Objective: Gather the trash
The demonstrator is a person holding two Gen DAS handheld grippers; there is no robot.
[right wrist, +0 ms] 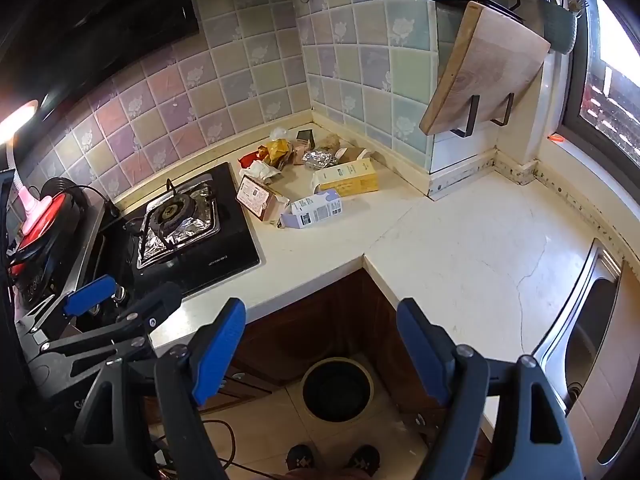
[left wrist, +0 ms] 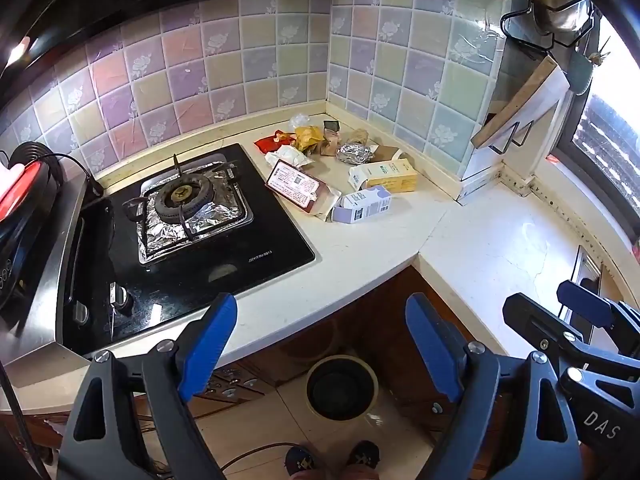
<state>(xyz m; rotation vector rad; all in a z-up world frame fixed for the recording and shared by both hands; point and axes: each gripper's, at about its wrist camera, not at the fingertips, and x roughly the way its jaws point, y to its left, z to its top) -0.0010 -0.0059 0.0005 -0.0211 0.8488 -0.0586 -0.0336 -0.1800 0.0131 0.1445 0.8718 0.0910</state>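
Both the left hand-held gripper (left wrist: 320,344) and the right hand-held gripper (right wrist: 320,344) hang spread and empty over the bin (right wrist: 337,390) on the floor. The trash pile (left wrist: 340,168) lies ahead in the tabletop (left wrist: 360,248) corner, well apart from both, neither clearly nearer.

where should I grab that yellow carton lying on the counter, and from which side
The yellow carton lies flat on its side, long axis roughly along the back wall. Probably best to come from above and close the open right tongs across its narrow width at mid-body, clear of the white torn-open end.
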